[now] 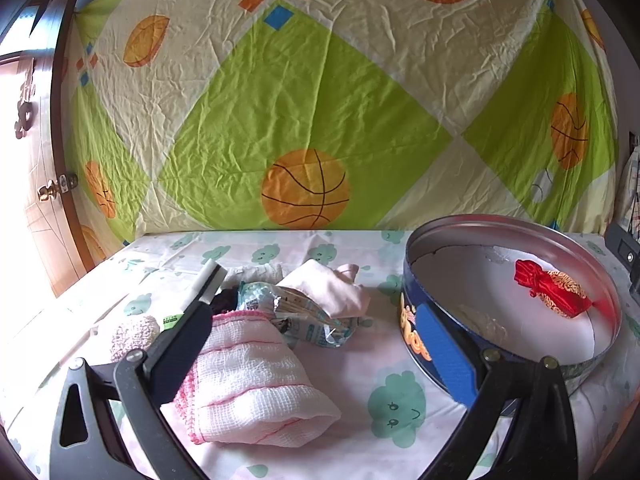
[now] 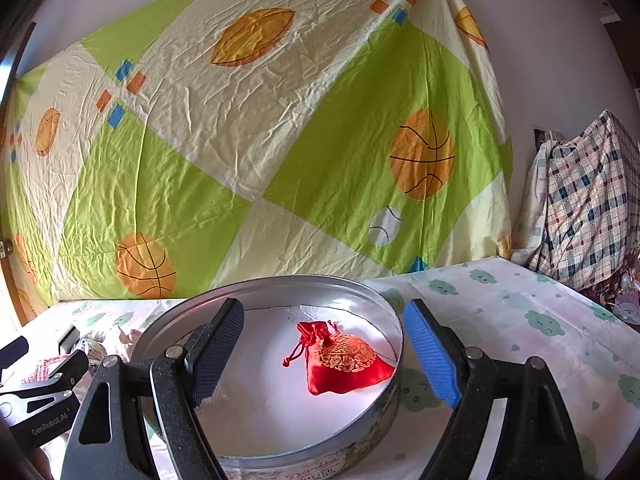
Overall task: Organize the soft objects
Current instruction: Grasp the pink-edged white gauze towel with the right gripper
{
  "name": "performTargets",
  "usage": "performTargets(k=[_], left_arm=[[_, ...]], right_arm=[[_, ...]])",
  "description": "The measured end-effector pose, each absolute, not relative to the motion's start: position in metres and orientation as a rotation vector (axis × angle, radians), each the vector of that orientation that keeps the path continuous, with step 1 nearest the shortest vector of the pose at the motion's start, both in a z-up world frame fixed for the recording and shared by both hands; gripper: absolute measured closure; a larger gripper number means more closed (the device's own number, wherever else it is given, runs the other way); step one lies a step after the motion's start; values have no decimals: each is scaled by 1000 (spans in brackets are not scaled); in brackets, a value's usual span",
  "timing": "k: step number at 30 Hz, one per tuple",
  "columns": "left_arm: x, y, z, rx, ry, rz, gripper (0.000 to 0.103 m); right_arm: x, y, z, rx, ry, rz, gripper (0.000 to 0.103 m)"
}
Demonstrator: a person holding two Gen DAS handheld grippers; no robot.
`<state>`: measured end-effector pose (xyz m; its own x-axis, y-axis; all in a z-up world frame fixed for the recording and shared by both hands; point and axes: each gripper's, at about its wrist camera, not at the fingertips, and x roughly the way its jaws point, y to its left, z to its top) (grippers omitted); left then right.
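While the left gripper [image 1: 320,320] hangs low over the bed sheet [image 1: 360,432], its jaws stand spread wide with nothing pinched. Its black finger lies along the left edge of a folded white gauze cloth [image 1: 248,380] with pink trim; whether it touches the cloth cannot be told. The cloth's long axis runs from the near edge of the view away toward the hanging patterned sheet [image 1: 280,100], its pink-edged narrow end pointing at the pile behind it.

Left of that finger lies a pale pink knitted piece [image 1: 134,334]. Behind the cloth sit a crumpled printed plastic packet [image 1: 304,320] and a pale pink fabric bundle [image 1: 328,290], touching one another.

Further right stands the round cookie tin [image 1: 416,332], open. The left gripper's blue finger shows in front of its outer wall.

In the right wrist view, the right gripper [image 2: 324,356] is spread wide over the tin [image 2: 396,360], gripping nothing; the black finger is over the inside, the blue one outside the right rim. A red drawstring pouch [image 2: 344,364] with gold embroidery lies on the tin floor, neck pointing up-left, long axis diagonal.
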<state>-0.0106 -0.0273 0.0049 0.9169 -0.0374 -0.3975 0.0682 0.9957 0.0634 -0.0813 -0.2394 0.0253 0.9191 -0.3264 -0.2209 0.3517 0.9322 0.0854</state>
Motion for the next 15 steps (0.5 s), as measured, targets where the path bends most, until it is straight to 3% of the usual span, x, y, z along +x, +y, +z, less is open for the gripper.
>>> performTargets(k=[15], left_arm=[[-7,4,3,45,424,-34,0]], right_arm=[[-75,-196,21,133,251,-261,19]])
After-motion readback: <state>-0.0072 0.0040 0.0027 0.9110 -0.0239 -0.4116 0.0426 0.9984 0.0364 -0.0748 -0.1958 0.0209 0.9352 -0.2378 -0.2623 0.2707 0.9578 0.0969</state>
